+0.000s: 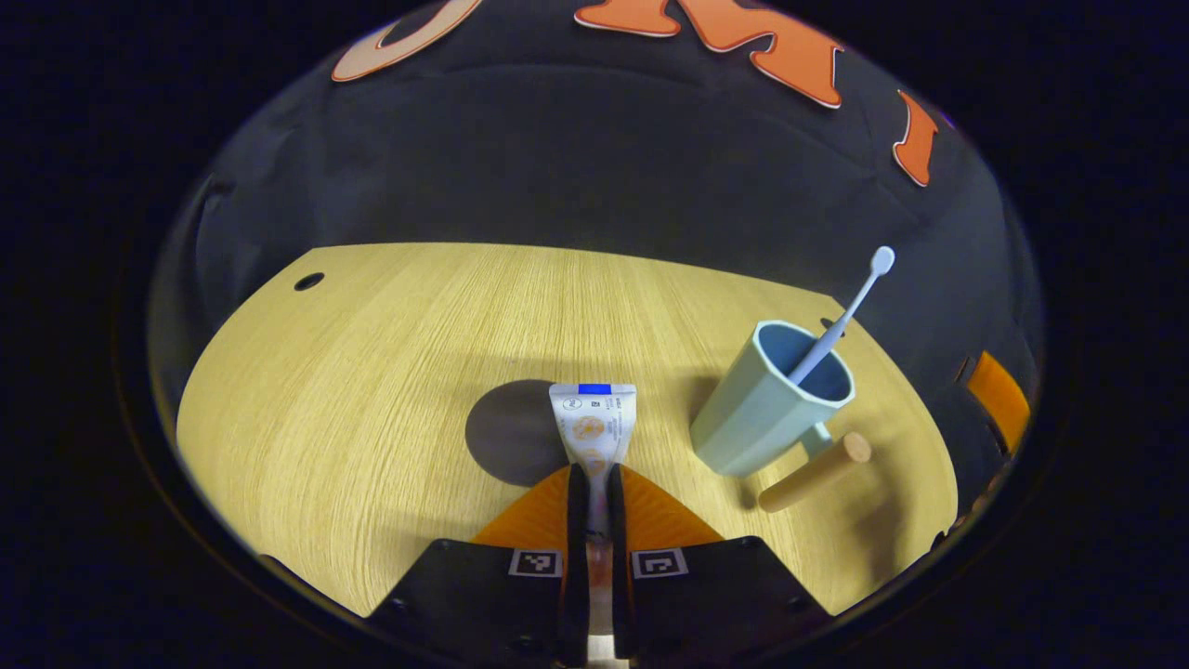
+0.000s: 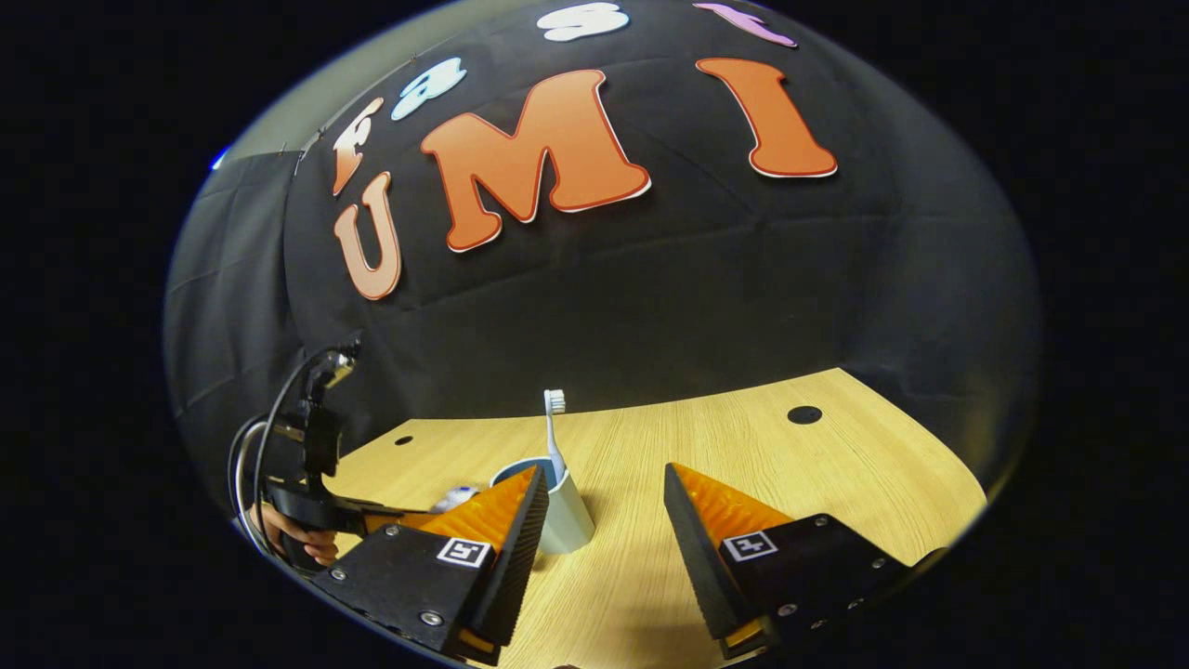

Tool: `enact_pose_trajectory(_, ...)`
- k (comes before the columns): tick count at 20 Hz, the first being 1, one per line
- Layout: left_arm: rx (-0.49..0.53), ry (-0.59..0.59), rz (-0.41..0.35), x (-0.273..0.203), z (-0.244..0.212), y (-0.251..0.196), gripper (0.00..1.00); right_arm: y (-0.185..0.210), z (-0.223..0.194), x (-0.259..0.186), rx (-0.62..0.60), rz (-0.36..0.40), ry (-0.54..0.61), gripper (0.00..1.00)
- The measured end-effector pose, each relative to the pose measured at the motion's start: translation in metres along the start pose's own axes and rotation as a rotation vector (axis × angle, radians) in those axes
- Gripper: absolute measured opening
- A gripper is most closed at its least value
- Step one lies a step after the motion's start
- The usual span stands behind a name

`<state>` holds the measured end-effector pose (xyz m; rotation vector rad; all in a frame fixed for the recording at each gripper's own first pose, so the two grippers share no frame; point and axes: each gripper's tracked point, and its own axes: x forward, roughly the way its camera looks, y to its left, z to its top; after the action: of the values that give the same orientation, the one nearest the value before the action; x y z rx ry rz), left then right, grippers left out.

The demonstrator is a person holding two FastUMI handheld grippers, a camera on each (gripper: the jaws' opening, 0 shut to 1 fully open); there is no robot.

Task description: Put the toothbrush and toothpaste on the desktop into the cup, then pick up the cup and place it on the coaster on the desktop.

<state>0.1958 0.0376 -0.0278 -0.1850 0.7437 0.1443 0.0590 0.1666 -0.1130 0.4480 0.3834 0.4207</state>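
In the left gripper view my left gripper (image 1: 595, 476) is shut on a white toothpaste tube (image 1: 594, 418), lifted above the wooden desk (image 1: 372, 372). Just behind the tube, a dark round coaster (image 1: 506, 432) lies flat on the wood. To the right stands a pale blue cup (image 1: 766, 409) with a wooden handle (image 1: 816, 472); a white toothbrush (image 1: 850, 311) leans inside it. In the right gripper view my right gripper (image 2: 604, 476) is open and holds nothing, a little in front of the cup (image 2: 568, 520), with the toothbrush (image 2: 554, 432) upright in it.
The desk has a cable hole near each back corner, one hole (image 1: 308, 281) at the left and another hole (image 2: 804, 414) at the right. A hand (image 2: 299, 541) holds the left gripper's body (image 2: 316, 465) at the desk's left edge. The black cloth wall closes the back.
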Motion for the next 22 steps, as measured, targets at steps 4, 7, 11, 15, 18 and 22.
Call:
enact_pose_trajectory(4, 0.018, -0.119, -0.042, -0.036, 0.045, -0.013, 0.13, -0.002, -0.008, -0.004, 0.03, -0.005, 0.013, 0.78)
enact_pose_trajectory(7, 0.036, -0.214, -0.059, -0.035, 0.067, -0.022, 0.14, -0.002, -0.011, -0.011, 0.044, -0.002, 0.003, 0.78)
enact_pose_trajectory(11, 0.056, -0.351, -0.073, -0.043, 0.1, -0.035, 0.13, -0.008, -0.022, -0.017, 0.061, -0.017, 0.022, 0.78)
enact_pose_trajectory(15, 0.051, -0.48, -0.117, -0.052, 0.132, -0.055, 0.13, -0.012, -0.028, -0.024, 0.066, -0.024, 0.026, 0.78)
enact_pose_trajectory(18, 0.04, -0.559, -0.171, -0.053, 0.15, -0.077, 0.13, -0.02, -0.036, -0.025, 0.057, -0.037, 0.041, 0.78)
enact_pose_trajectory(22, 0.048, -0.649, -0.223, -0.052, 0.173, -0.105, 0.13, -0.033, -0.042, -0.026, 0.072, -0.057, 0.05, 0.78)
